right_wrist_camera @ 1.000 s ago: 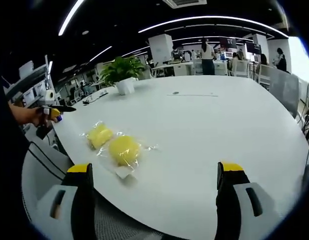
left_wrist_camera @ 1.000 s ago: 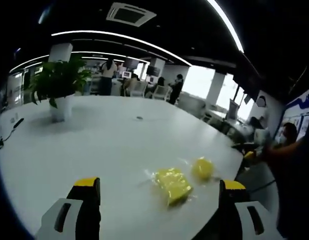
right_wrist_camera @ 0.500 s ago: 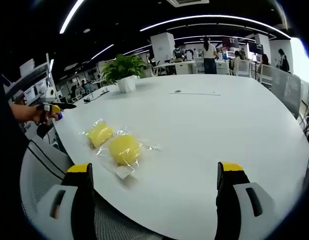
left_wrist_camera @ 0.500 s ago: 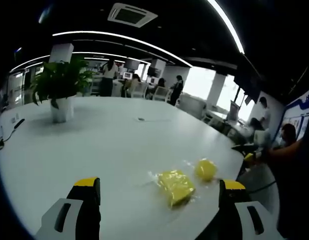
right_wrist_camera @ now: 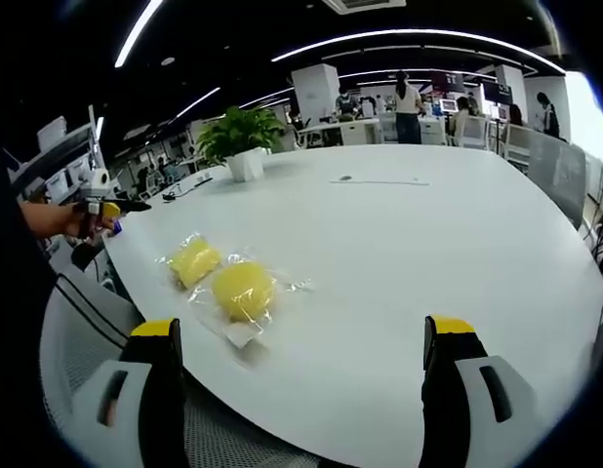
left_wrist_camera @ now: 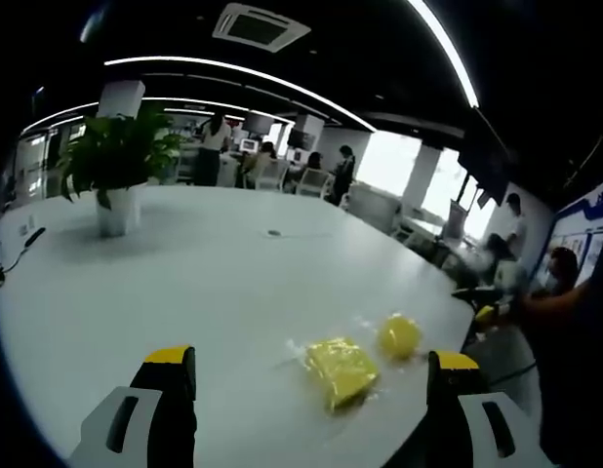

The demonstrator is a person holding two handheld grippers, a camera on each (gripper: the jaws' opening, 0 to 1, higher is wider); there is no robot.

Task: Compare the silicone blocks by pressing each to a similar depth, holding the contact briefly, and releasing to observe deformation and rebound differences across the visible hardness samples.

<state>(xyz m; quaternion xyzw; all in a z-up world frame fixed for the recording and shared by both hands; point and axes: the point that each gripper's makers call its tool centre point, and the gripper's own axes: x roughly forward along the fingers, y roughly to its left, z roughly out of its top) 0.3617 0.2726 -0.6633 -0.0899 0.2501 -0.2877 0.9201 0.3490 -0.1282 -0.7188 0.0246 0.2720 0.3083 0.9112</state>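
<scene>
Two yellow silicone samples, each sealed in a clear plastic bag, lie side by side near the edge of a large white table (right_wrist_camera: 399, 253): a squarish yellow block (left_wrist_camera: 339, 364) and a rounder yellow pad (right_wrist_camera: 243, 291) just beside it. In the left gripper view the left gripper (left_wrist_camera: 311, 409) hangs above the table with its yellow-tipped jaws spread wide and nothing between them; the right gripper (right_wrist_camera: 300, 390) is likewise released and empty in its own view (the left one also shows there, small, at the table's far edge). A potted green plant (right_wrist_camera: 238, 141) stands well apart. No pressing has begun, by my reading; this is the approach. Next, one gripper needs to come down onto a sample, probably with jaws closed, and press gently through the bag.
</scene>
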